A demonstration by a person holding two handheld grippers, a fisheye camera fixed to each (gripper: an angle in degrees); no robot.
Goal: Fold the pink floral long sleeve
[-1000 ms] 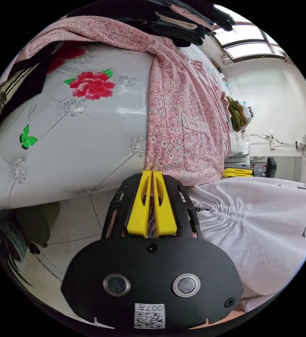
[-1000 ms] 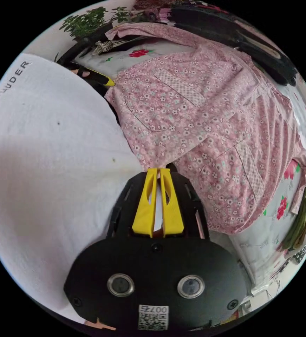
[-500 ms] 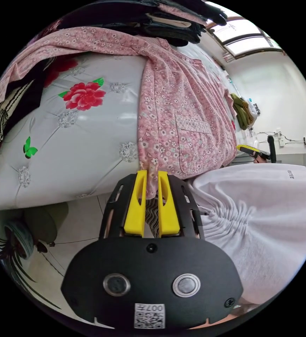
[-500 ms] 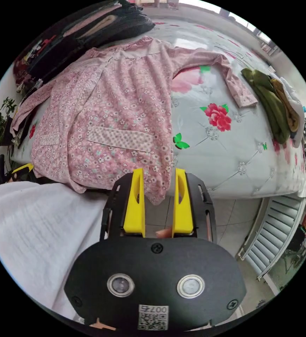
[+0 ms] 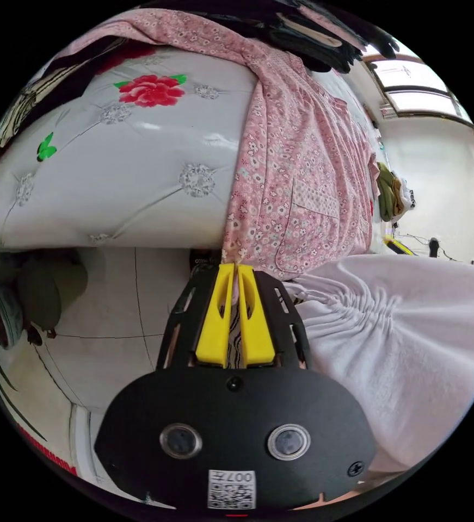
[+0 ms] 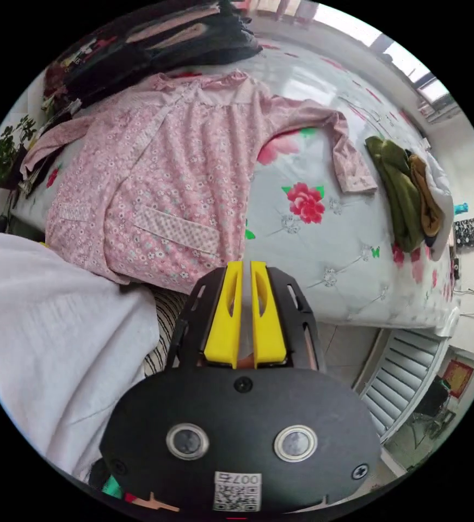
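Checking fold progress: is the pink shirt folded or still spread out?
Spread. The shirt lies flat on the bed, front up, both sleeves stretched outward, hem hanging over the edge. No fold shows.

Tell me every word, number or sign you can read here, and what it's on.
Nothing reads clearly.
Dark letters on the white top: too small to read.
Code sticker under the right gripper, and one under the left gripper: blurred.
Red lettering by the floor: cut off.
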